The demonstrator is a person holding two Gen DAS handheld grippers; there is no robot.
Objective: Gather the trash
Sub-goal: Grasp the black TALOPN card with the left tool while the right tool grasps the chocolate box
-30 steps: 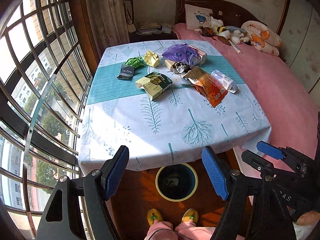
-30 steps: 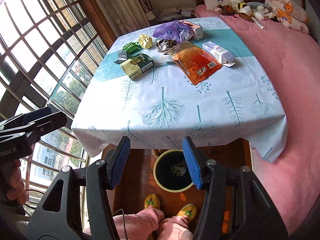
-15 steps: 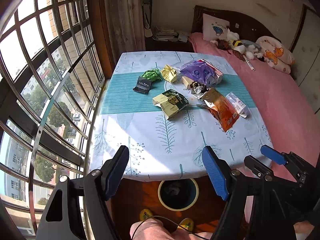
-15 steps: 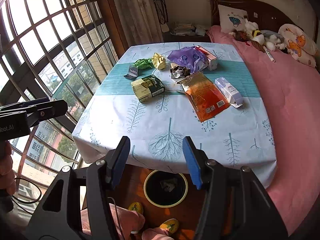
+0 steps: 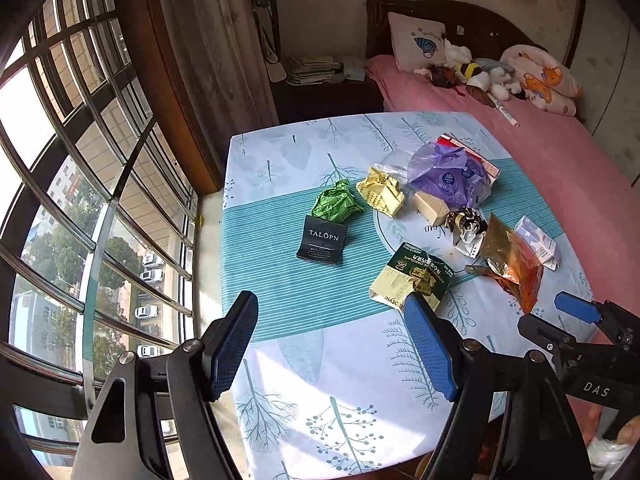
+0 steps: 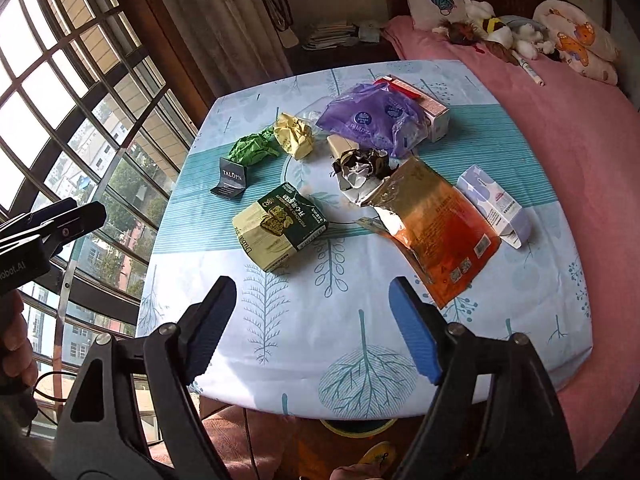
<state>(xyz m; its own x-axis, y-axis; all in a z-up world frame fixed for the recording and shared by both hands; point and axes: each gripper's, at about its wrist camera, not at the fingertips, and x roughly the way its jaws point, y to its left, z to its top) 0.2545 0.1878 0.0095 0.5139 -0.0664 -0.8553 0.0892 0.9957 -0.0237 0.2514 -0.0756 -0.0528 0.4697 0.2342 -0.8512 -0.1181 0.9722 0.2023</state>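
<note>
Both grippers advanced over table [image 6: 360, 344]; right gripper [image 6: 312, 328] opening, empty.

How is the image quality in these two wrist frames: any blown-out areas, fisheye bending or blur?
Left wrist view: window panes blown out to white, its bars bowed by the fisheye; table litter sharp, TALOPN packet readable. Right wrist view: same overexposed window and curved bars, sunlight patches on the table, no notable motion blur.
</note>
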